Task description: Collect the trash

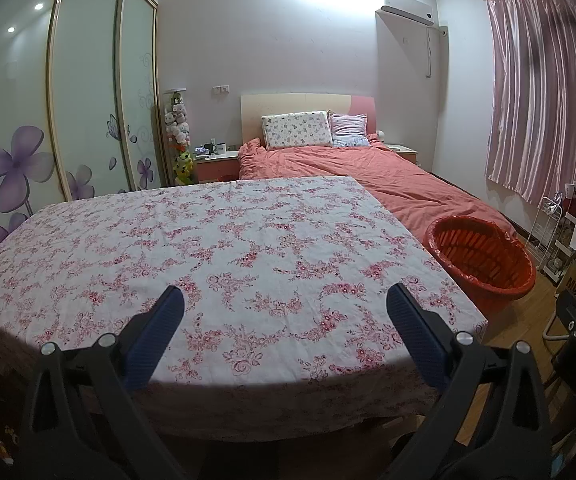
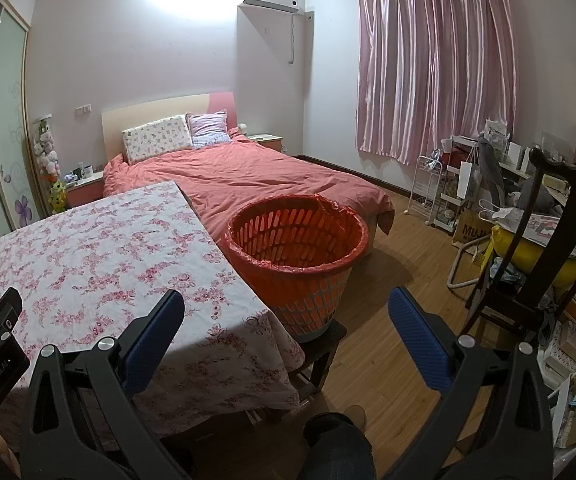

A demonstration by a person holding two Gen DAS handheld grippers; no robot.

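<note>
The left gripper (image 1: pixel 286 300) hangs over the near edge of the table (image 1: pixel 216 240), fingers spread wide with nothing between them. The right gripper (image 2: pixel 286 306) is spread just as wide and equally empty, over the table's corner. At its 12 o'clock stands the orange basket (image 2: pixel 299 276), lined with a red bag, on a dark stool (image 2: pixel 327 338) touching the table's side. Beyond lies the bed (image 2: pixel 248 172), with a wooden chair (image 2: pixel 527 240) at 3 o'clock.

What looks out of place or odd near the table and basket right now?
Nothing is spilled or damaged. One oddity: the orange basket sits raised on a dark stool beside the table, not on the floor. No trash shows on the tablecloth. The left gripper and right gripper are open and hold nothing.
</note>
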